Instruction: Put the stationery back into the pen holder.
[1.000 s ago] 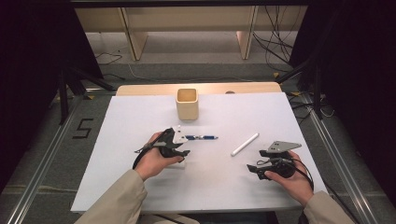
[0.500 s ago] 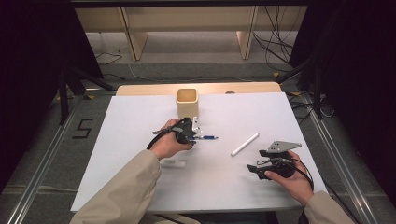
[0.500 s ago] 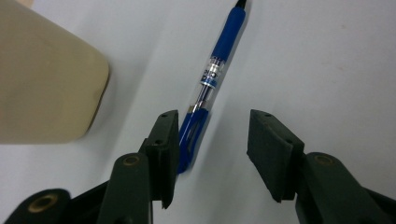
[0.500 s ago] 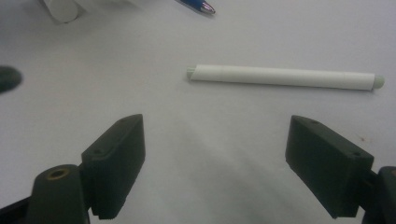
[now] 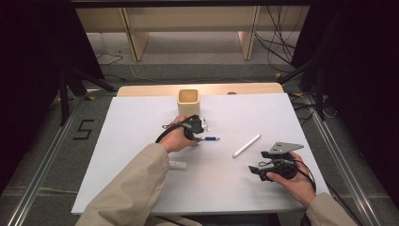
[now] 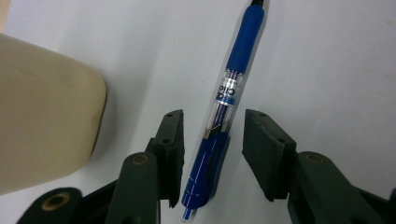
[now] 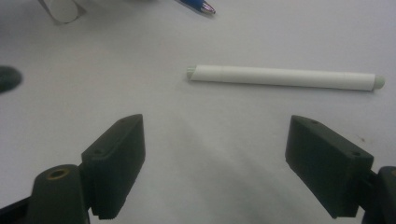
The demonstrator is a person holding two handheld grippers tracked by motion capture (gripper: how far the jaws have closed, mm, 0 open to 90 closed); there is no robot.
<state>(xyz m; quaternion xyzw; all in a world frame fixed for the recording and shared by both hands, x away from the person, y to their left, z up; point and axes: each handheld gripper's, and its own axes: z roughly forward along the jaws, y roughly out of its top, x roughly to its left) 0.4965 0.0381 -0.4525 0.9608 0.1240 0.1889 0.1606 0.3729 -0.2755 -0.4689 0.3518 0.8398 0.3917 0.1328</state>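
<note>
The left tongs (image 6: pixel 212 154) straddle the clip end of the blue pen (image 6: pixel 224 107), which lies flat on the white table (image 5: pixel 141 141) just beside the beige cup (image 6: pixel 42 116). Their jaws have just been closing; gaps remain on both sides. The right tongs (image 7: pixel 215 163) stand wide, near the white marker (image 7: pixel 285 77).

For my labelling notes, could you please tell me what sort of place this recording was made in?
Probably a lab or recording bay rather than a home: a white-covered table on a floor with metal rails, loose cables behind, and dark screens on both sides.
</note>
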